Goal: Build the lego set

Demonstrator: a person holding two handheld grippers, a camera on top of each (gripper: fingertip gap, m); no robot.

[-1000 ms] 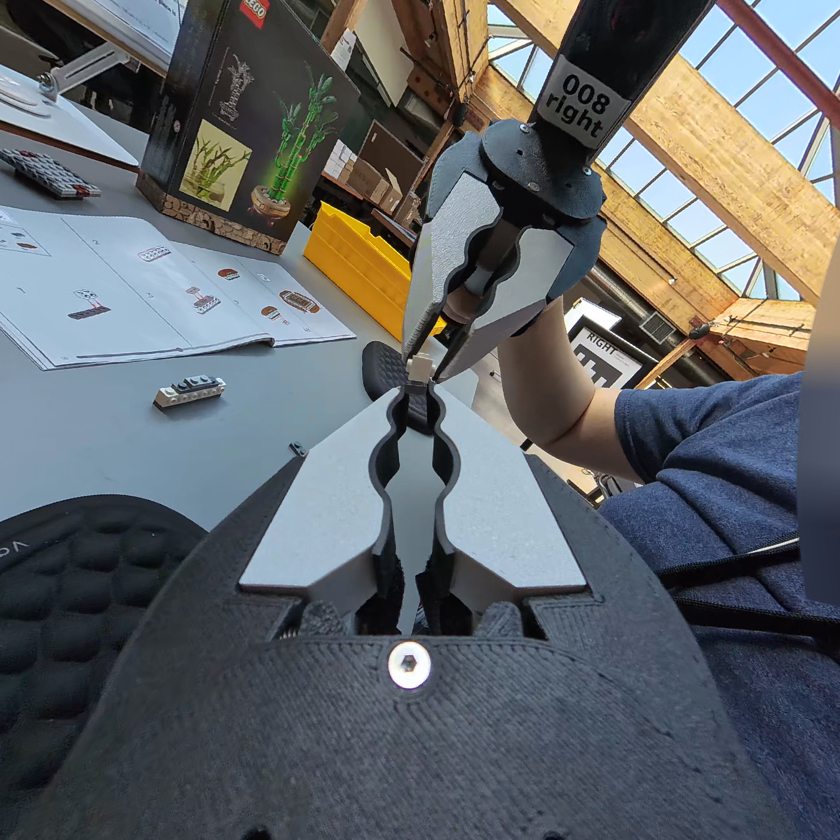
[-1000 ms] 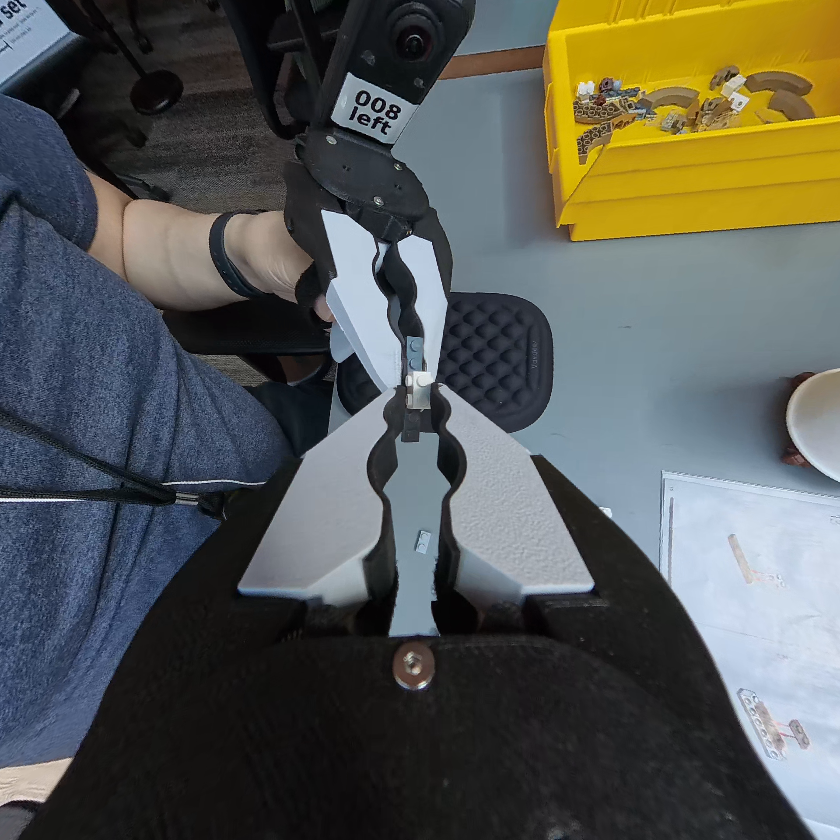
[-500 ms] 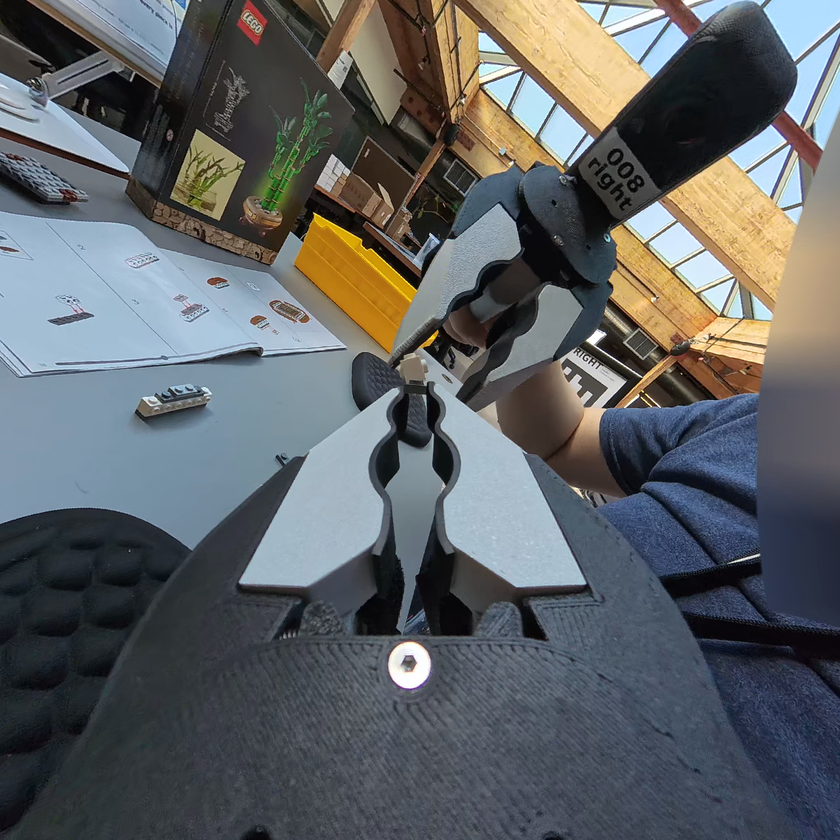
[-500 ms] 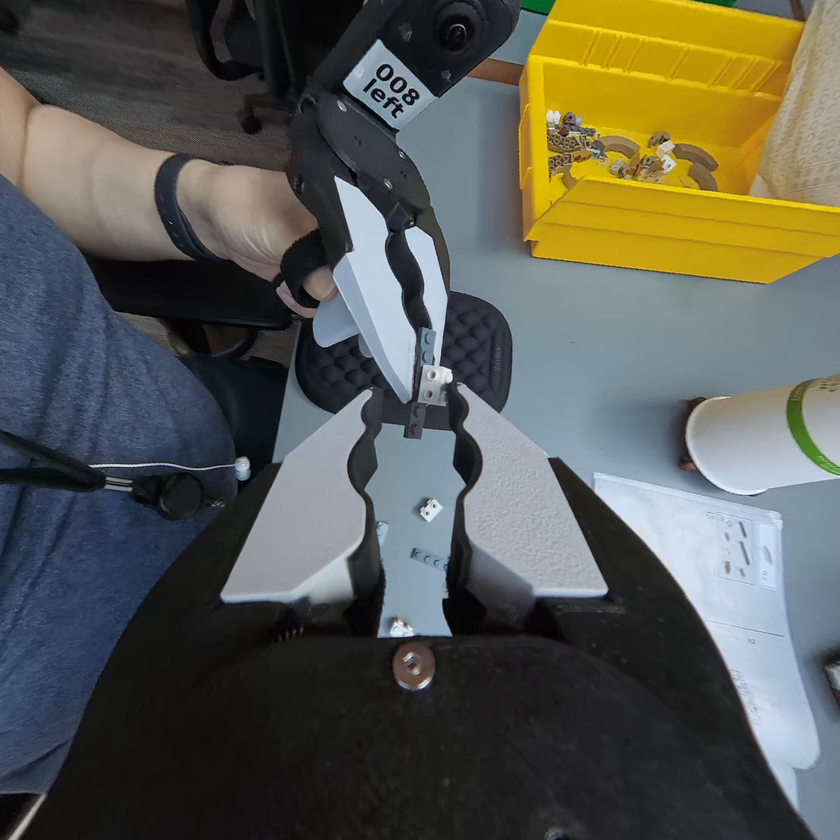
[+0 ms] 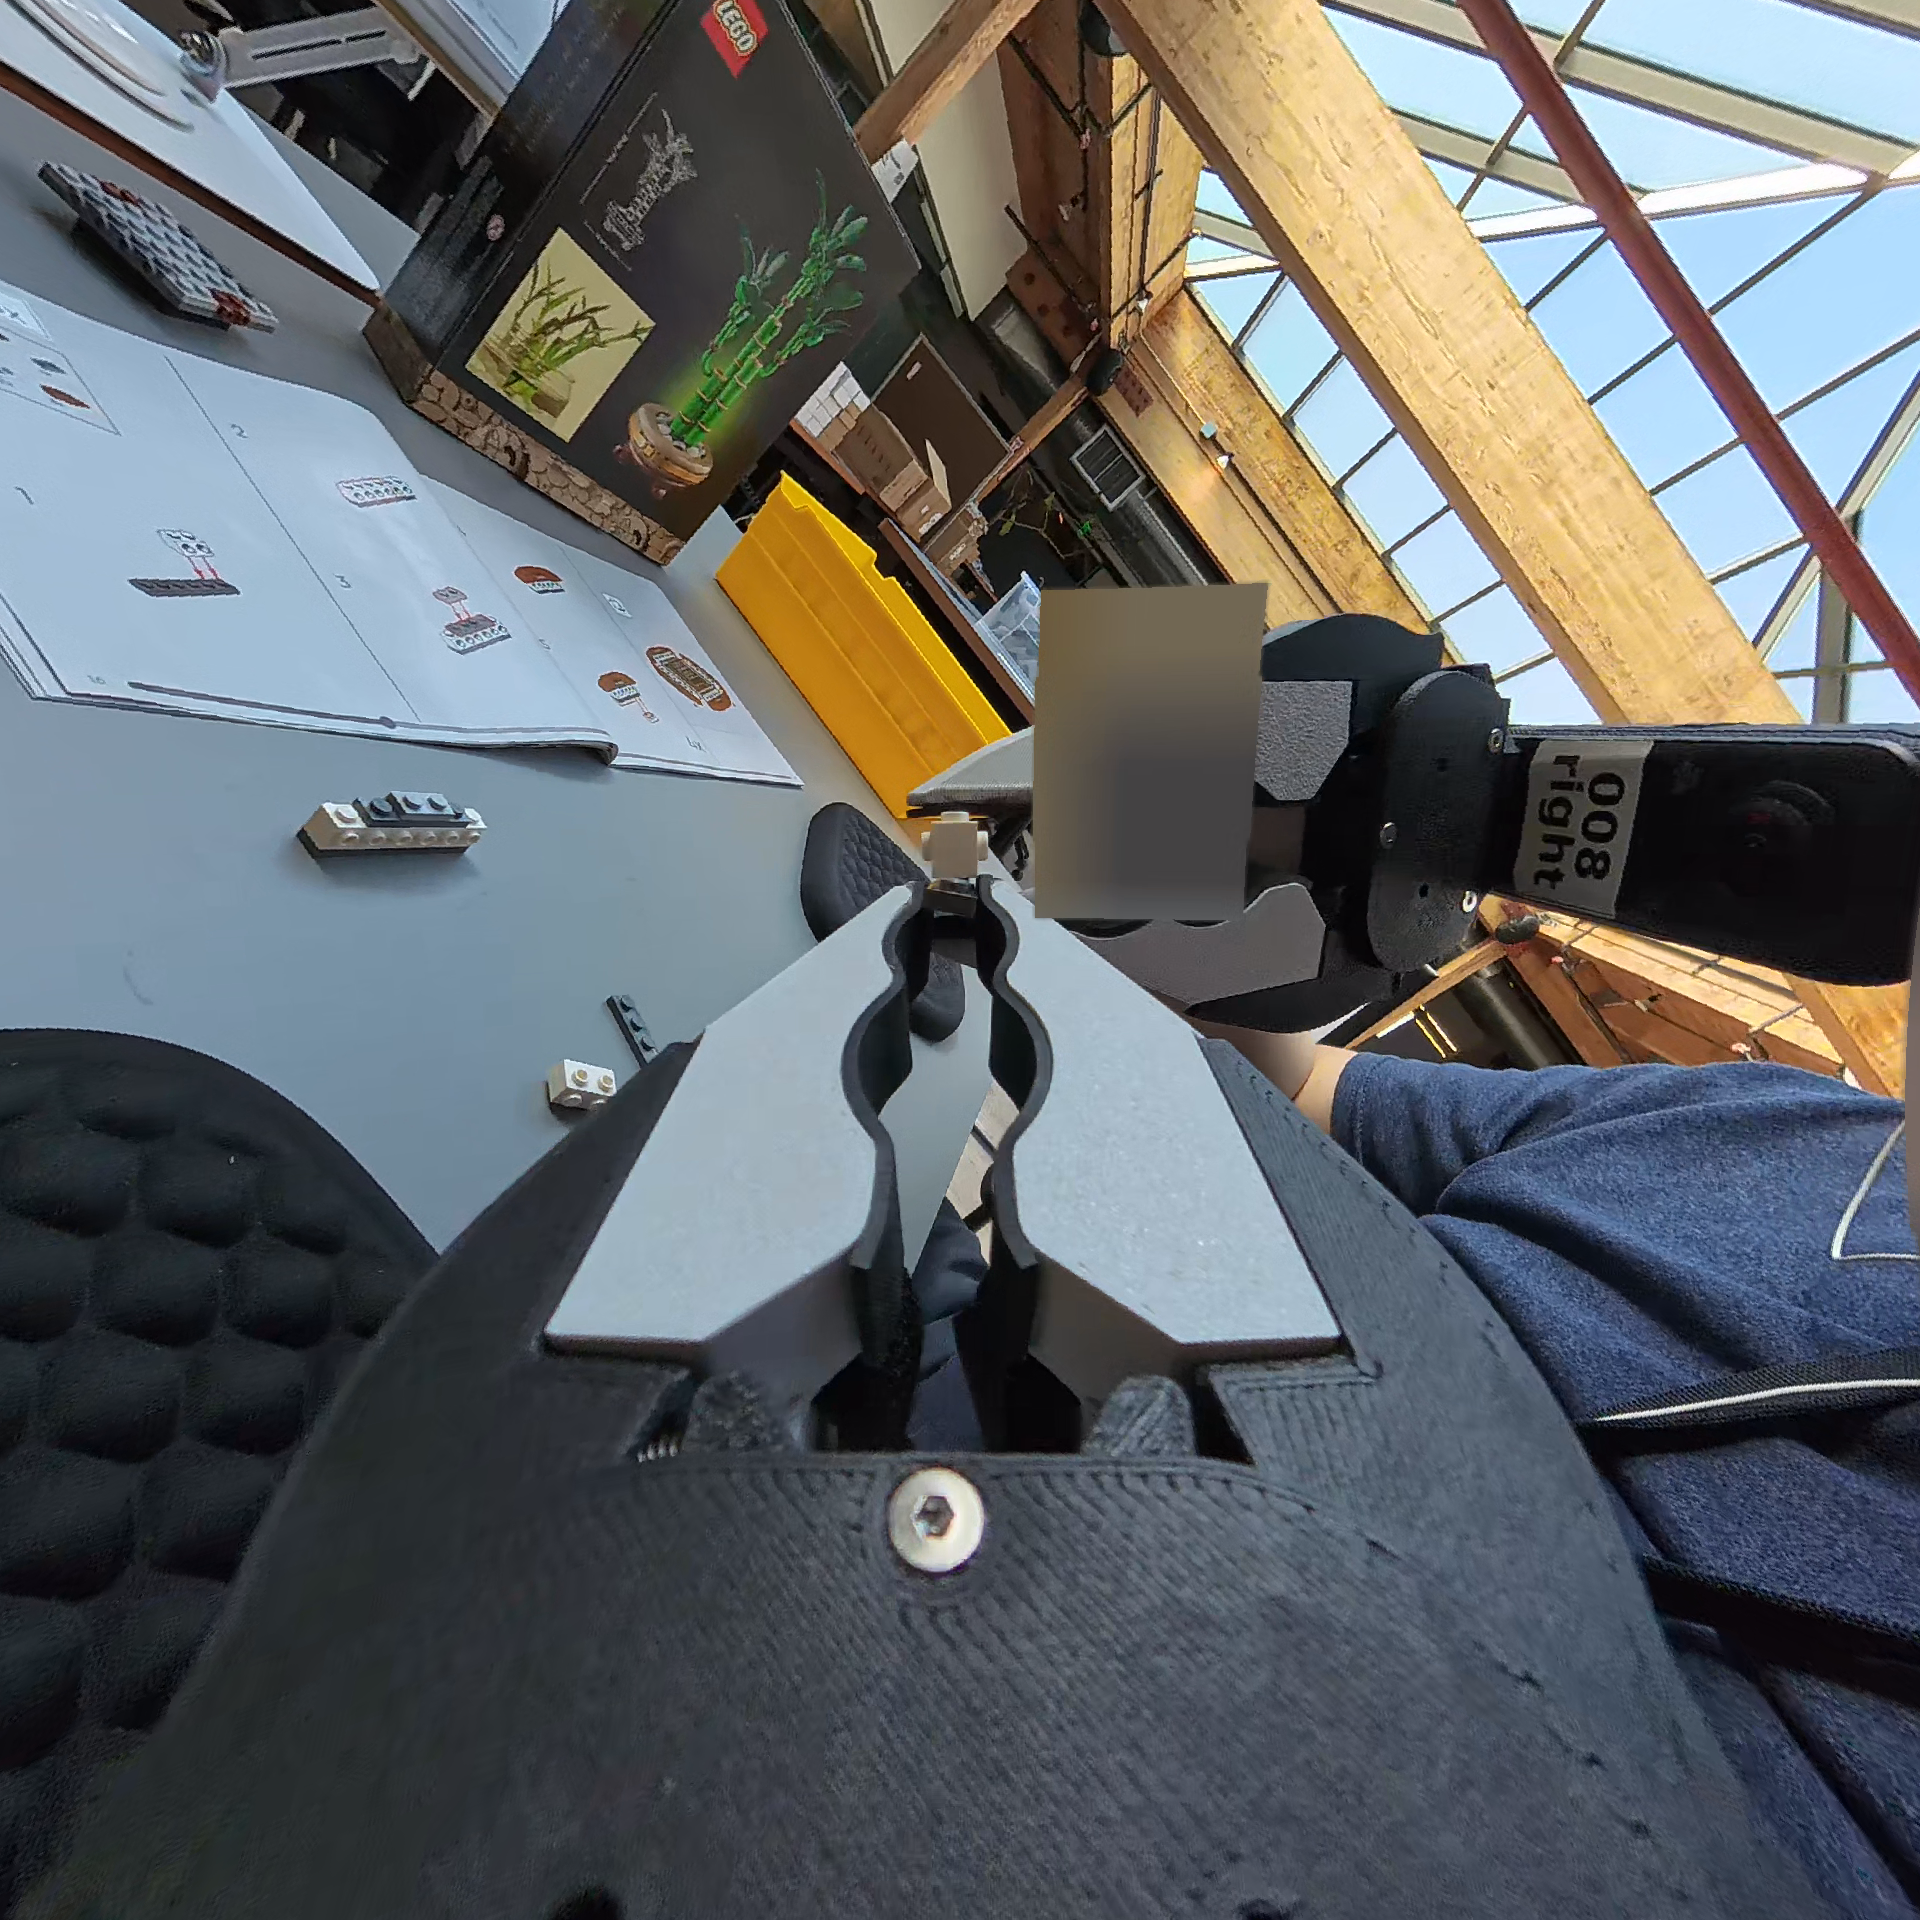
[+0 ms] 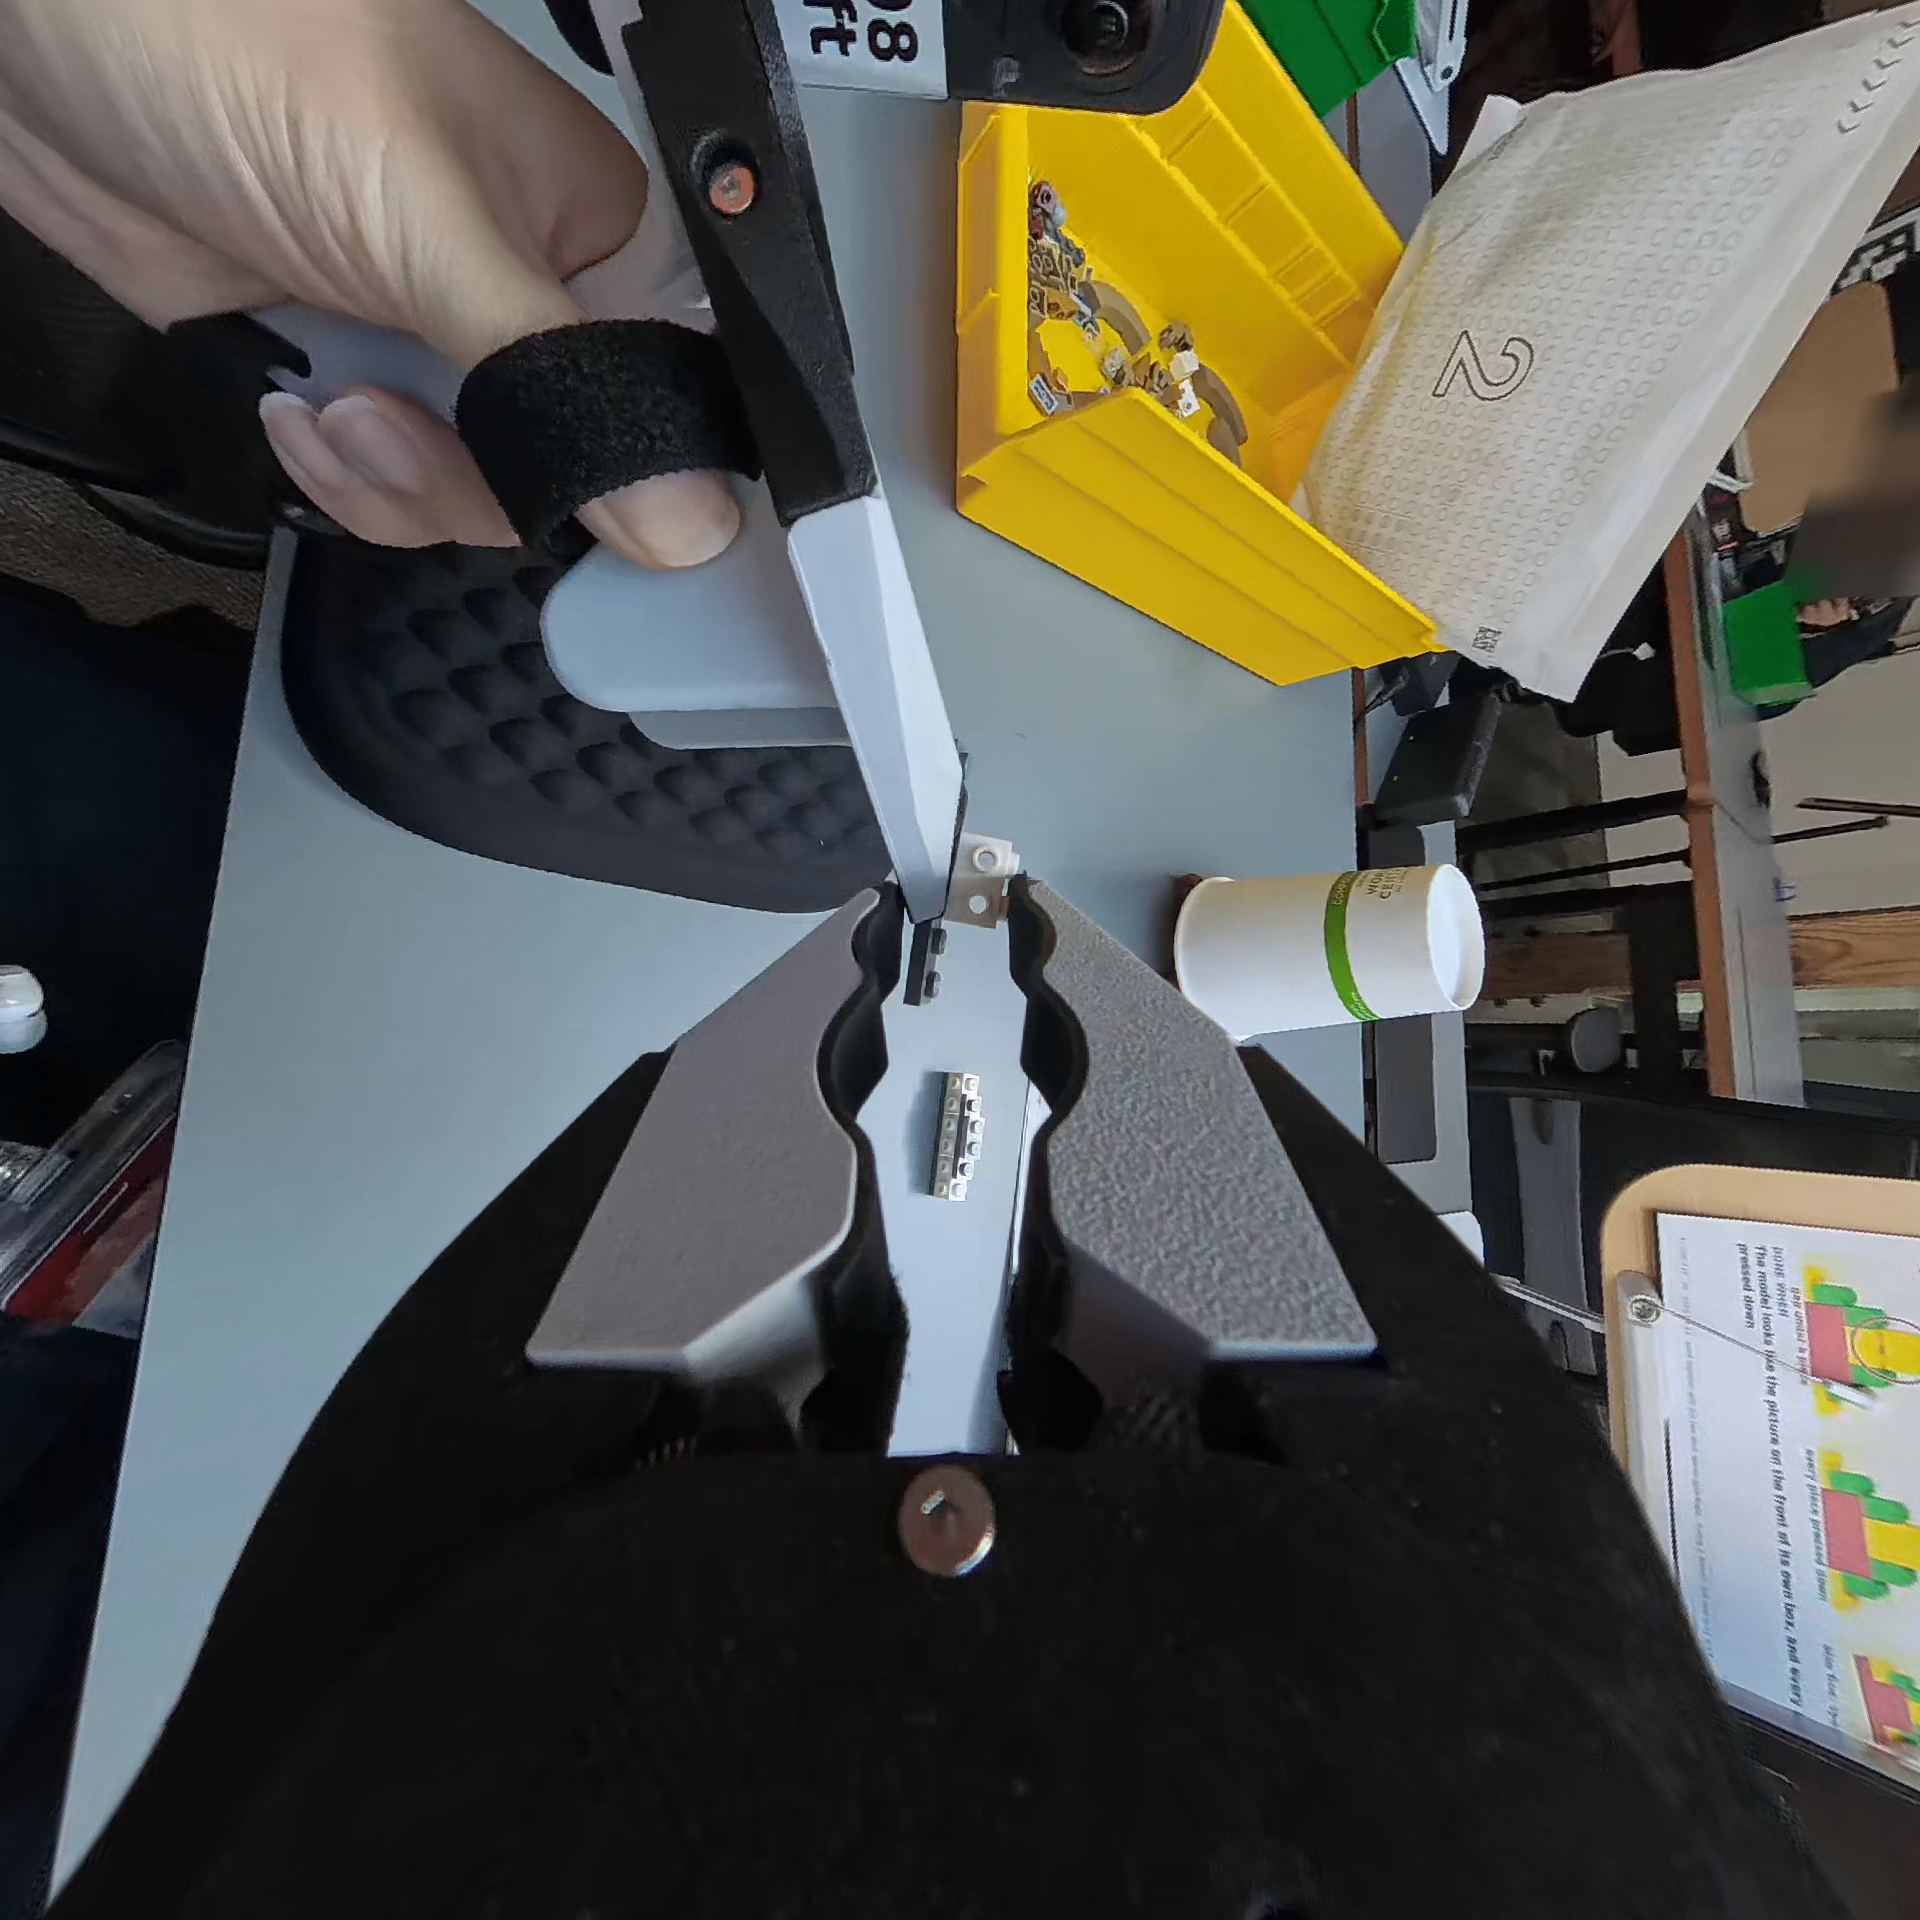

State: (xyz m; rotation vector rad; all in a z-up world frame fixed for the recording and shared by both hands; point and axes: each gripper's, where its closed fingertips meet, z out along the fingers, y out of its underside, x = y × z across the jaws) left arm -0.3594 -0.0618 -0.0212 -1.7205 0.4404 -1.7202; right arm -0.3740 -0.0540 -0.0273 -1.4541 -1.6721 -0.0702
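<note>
My left gripper (image 5: 951,899) is shut on a small dark grey plate (image 6: 925,961), held in the air above the table's edge. A white brick (image 5: 954,844) sits on that plate; it also shows in the right wrist view (image 6: 982,878). My right gripper (image 6: 951,899) comes in from the side, partly hidden by a blurred patch in the left wrist view (image 5: 977,862). Its jaws stand apart around the left fingertip, plate and brick. One finger touches the brick's outer face.
A small white and dark brick assembly (image 5: 393,826) lies on the grey table (image 5: 208,935) near the open instruction booklet (image 5: 312,582). A loose white brick (image 5: 580,1084) and a dark plate (image 5: 632,1027) lie nearer. A yellow bin (image 6: 1174,416) of parts, a tipped paper cup (image 6: 1330,951), a white bag (image 6: 1590,343) and black pads (image 6: 561,748) are around. Only a small space, under 4 cm, lies between the two pairs of fingers.
The right gripper let go of the white brick, swung round from above to the side, and its jaws have narrowed around brick and left fingertip. The brick stays on the plate.
</note>
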